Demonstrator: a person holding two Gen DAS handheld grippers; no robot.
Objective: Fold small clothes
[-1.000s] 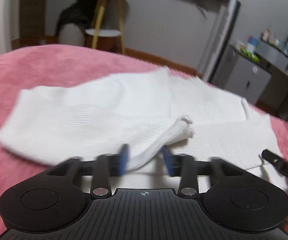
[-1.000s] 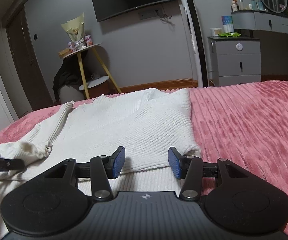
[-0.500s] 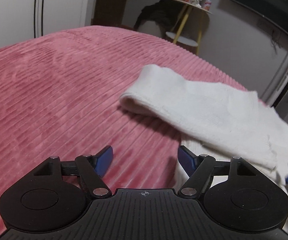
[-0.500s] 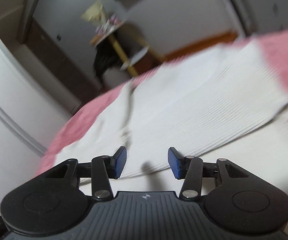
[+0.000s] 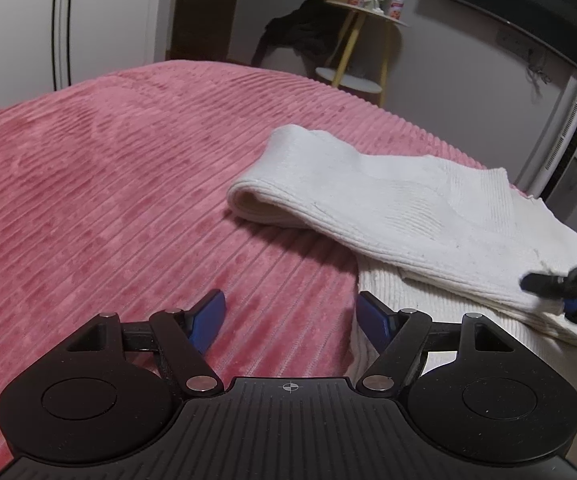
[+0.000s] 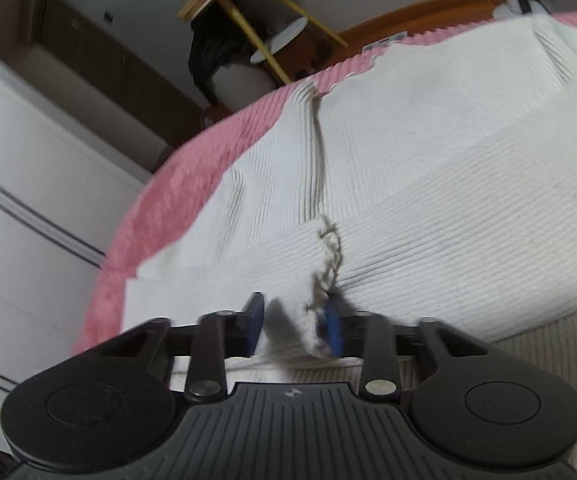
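Right gripper (image 6: pixel 294 326) now shut on sweater cuff (image 6: pixel 308 320).

One white sweater (image 5: pixel 428 208), one pink bedspread (image 5: pixel 108 184), two claws: left claw (image 5: pixel 290 314), right claw (image 6: pixel 294 326).

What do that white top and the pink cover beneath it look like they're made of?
The white ribbed top looks like a soft matte knit, perhaps cotton or wool: fine parallel ribs and a stitched cuff edge show. The pink bed cover looks like plush velvety fabric: raised ridges catch a faint sheen.
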